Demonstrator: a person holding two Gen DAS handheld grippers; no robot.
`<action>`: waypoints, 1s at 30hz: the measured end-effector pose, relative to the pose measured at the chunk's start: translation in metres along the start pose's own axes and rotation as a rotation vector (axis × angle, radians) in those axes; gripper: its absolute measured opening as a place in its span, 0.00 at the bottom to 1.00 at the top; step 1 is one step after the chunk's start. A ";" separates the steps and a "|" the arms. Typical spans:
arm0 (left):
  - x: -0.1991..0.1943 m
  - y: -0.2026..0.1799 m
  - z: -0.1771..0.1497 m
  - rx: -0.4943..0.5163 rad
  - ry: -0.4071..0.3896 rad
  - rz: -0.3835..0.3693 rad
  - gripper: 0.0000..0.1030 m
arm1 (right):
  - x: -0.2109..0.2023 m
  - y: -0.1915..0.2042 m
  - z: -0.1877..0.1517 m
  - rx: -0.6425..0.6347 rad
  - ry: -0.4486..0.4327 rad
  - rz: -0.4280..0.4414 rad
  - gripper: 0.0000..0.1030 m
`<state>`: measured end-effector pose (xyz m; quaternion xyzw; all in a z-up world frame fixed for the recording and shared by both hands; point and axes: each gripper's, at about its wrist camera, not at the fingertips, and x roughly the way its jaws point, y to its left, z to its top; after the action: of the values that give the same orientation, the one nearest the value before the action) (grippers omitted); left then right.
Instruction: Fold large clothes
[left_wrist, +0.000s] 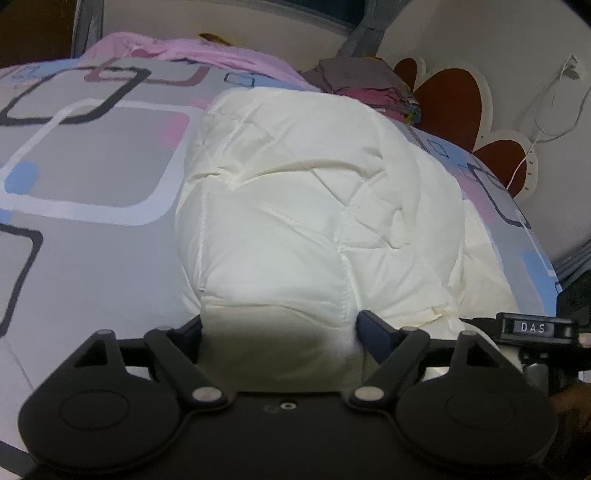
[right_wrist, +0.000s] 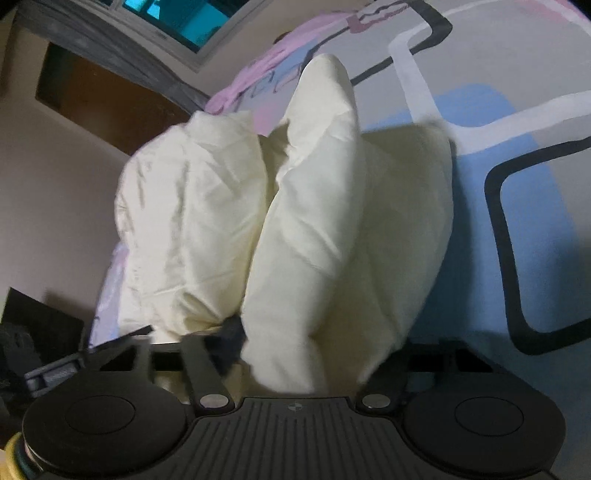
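A large cream quilted comforter (left_wrist: 314, 206) lies bunched on a bed with a grey, pink and blue patterned sheet (left_wrist: 92, 166). My left gripper (left_wrist: 279, 328) is shut on a thick fold of its near edge, with the fingers pressed into the cloth on both sides. In the right wrist view the comforter (right_wrist: 314, 229) rises in puffy folds. My right gripper (right_wrist: 314, 354) is shut on another thick fold; its fingertips are mostly hidden by the cloth. The right gripper's body also shows at the right edge of the left wrist view (left_wrist: 532, 328).
A pile of folded clothes (left_wrist: 369, 88) and a pink cloth (left_wrist: 192, 51) lie at the far end of the bed. A headboard with brown petal shapes (left_wrist: 450, 107) stands at the right. A wall with a window (right_wrist: 184, 22) is beyond the bed.
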<state>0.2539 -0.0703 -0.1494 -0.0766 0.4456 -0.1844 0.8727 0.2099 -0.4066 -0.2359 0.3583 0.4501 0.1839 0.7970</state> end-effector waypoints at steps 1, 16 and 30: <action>-0.003 0.000 0.000 -0.002 -0.006 0.002 0.76 | -0.003 0.003 0.000 -0.008 -0.004 0.003 0.42; -0.081 0.066 0.031 -0.051 -0.128 0.093 0.72 | 0.055 0.108 0.006 -0.054 -0.009 0.192 0.37; -0.150 0.269 0.076 -0.030 -0.169 0.150 0.72 | 0.237 0.275 -0.049 -0.019 -0.013 0.222 0.37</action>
<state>0.3032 0.2332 -0.0720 -0.0716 0.3775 -0.1048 0.9173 0.3015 -0.0554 -0.1882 0.3995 0.4007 0.2733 0.7779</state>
